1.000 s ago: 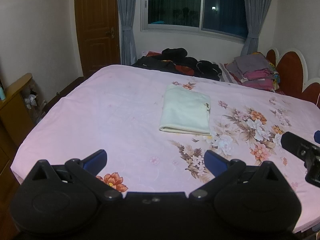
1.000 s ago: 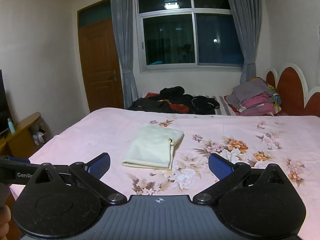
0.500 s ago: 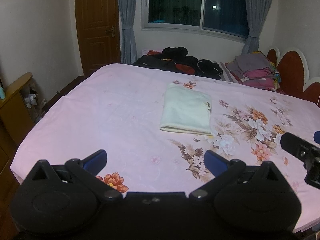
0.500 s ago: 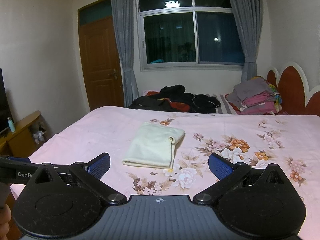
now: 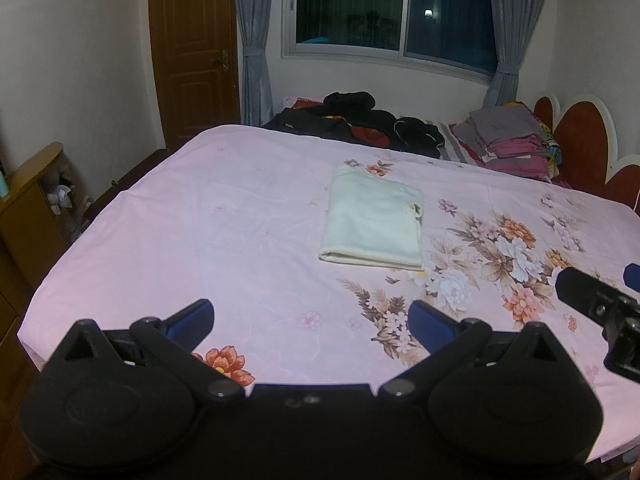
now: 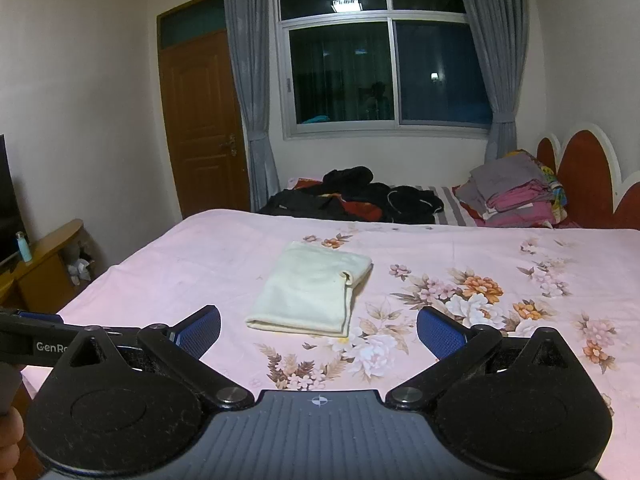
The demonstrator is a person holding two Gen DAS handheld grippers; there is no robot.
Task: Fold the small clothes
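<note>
A pale cream cloth point(image 5: 374, 224) lies folded into a flat rectangle in the middle of the pink flowered bed point(image 5: 208, 232). It also shows in the right wrist view point(image 6: 310, 292). My left gripper point(image 5: 311, 314) is open and empty, held over the bed's near edge, well short of the cloth. My right gripper point(image 6: 319, 330) is open and empty, also short of the cloth. The right gripper's body shows at the right edge of the left wrist view point(image 5: 600, 308).
A heap of dark clothes point(image 5: 360, 122) lies at the bed's far side. A stack of folded grey and pink clothes point(image 5: 512, 142) sits by the red headboard point(image 5: 580, 148). A wooden cabinet point(image 5: 28, 208) stands left of the bed.
Both grippers have shifted slightly; the views tilt up a little. The folded cloth has not moved.
</note>
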